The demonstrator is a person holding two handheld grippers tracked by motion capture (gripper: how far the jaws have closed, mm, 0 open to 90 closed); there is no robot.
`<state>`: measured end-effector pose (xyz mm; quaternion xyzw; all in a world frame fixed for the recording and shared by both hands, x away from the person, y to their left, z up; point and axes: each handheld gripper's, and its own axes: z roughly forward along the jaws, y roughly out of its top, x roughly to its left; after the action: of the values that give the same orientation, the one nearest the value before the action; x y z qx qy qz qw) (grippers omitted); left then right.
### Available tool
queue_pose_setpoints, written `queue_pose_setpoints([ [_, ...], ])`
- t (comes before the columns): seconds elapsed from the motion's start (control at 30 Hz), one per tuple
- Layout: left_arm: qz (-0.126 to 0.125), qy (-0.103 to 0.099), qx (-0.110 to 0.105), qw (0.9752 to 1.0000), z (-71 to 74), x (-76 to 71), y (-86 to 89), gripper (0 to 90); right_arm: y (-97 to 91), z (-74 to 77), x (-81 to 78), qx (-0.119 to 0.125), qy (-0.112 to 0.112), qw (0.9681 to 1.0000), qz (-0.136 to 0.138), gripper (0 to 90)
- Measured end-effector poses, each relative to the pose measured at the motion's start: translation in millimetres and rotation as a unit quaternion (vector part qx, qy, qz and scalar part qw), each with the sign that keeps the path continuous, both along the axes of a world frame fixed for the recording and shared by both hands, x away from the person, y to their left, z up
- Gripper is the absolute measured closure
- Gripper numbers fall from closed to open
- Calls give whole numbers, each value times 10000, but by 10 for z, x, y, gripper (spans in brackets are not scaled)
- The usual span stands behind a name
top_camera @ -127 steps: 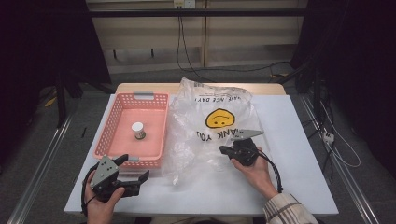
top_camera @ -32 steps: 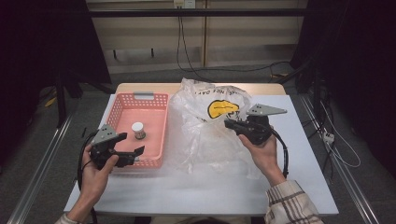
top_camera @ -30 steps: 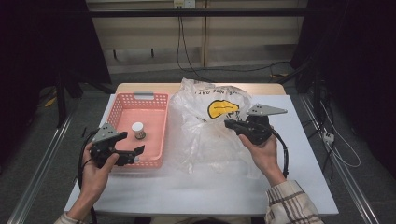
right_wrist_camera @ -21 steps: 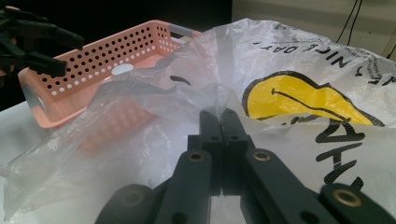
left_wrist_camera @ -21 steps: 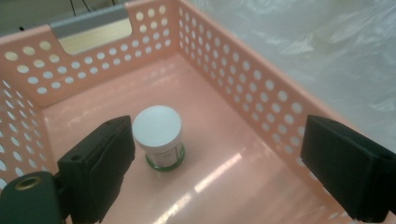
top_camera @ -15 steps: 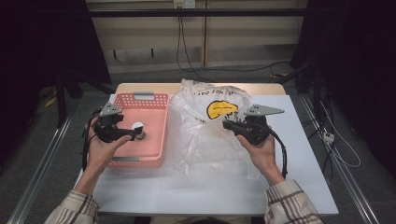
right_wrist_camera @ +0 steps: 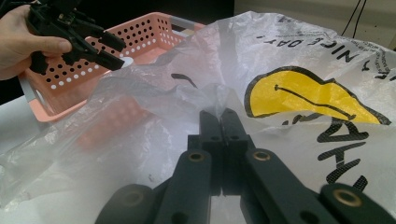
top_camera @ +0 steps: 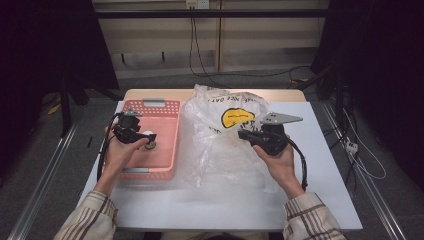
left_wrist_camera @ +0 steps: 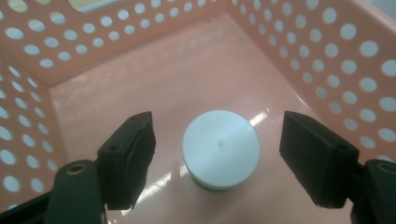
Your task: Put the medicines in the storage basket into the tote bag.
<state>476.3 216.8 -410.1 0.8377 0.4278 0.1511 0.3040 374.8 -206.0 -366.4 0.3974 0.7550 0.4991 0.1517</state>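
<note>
A small jar with a white lid (left_wrist_camera: 220, 144) stands on the floor of the pink perforated basket (top_camera: 162, 106). My left gripper (left_wrist_camera: 217, 125) reaches down into the basket with one jaw on each side of the jar (top_camera: 150, 145). Its jaws have just been closing, but a gap remains on both sides and the pads do not touch the lid. A clear plastic bag (top_camera: 220, 145) with a yellow smiley face lies right of the basket. My right gripper (right_wrist_camera: 219, 116) is shut on a fold of the bag's film (right_wrist_camera: 289, 56) and holds that part lifted off the table.
The basket wall (left_wrist_camera: 327, 60) closes in on the left gripper on three sides. The left gripper (right_wrist_camera: 119, 53) and its hand also appear in the right gripper view, above the basket. White tabletop (top_camera: 225, 205) lies in front of the bag.
My left gripper has moved from the basket's near left side forward into the basket and down around the jar, and its jaws have narrowed. The right gripper and the bag have stayed put.
</note>
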Motion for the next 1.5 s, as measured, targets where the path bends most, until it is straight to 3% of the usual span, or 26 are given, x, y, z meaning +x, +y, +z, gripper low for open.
queue_pose_setpoints([
  [0.2,-7,137,177,9997,-45,13,-32,368,13,-9,3,-19,-15,10000,41,900],
  [0.3,-95,268,289,9992,-79,21,-40,503,14,-9,2,-28,-12,10000,32,900],
  [0.47,14,264,345,9991,-62,21,-47,508,15,-20,8,-38,13,10000,34,900],
  [0.57,67,161,195,9997,-35,-2,-35,511,14,-23,11,-38,13,10000,29,900],
  [0.73,-82,-219,-17,9997,107,-73,-30,511,8,-23,15,-32,18,10000,9,900],
  [1.1,-110,-586,-658,9961,349,-273,6,511,0,-18,12,-23,15,10000,1,900],
  [1.27,-205,-744,-658,9948,434,-376,4,511,1,-18,9,-26,12,10000,-6,900],
  [1.5,-222,-895,-870,9919,557,-526,22,511,5,-23,15,-42,12,10000,1,900],
])
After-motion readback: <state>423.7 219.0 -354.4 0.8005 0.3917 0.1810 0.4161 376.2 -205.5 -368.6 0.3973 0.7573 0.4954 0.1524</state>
